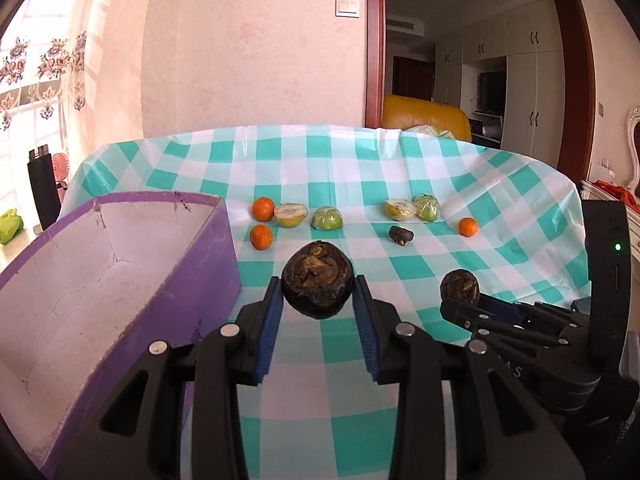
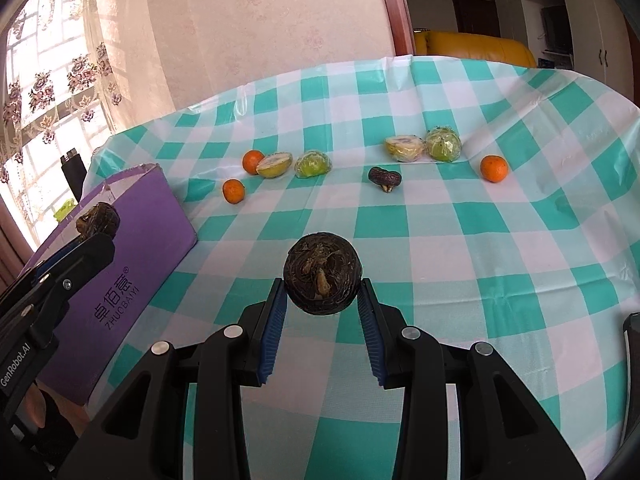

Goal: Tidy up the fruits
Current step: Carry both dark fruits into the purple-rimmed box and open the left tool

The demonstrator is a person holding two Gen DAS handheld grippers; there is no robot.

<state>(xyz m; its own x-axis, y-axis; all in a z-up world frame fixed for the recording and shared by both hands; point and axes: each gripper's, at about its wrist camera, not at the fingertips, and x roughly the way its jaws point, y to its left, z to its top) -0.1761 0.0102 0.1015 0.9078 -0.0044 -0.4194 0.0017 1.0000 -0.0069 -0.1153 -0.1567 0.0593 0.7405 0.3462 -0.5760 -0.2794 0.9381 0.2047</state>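
My left gripper (image 1: 317, 286) is shut on a dark brown round fruit (image 1: 317, 274), held above the cloth just right of the purple box (image 1: 120, 280). My right gripper (image 2: 322, 286) is shut on a second dark round fruit (image 2: 322, 278), above the table's middle. Each gripper shows in the other's view: the right one (image 1: 460, 296) at the right, the left one (image 2: 98, 224) by the box (image 2: 128, 256). On the cloth lie three oranges (image 2: 494, 168), cut yellow fruit halves (image 2: 274, 165), wrapped green fruits (image 2: 443, 144) and a small dark fruit (image 2: 385, 178).
The table has a green-and-white checked cloth (image 2: 480, 260). The purple box is open with a white inside (image 1: 80, 300). A black bottle (image 1: 44, 188) stands left of the table. A yellow sofa (image 1: 424, 114) and a doorway lie behind.
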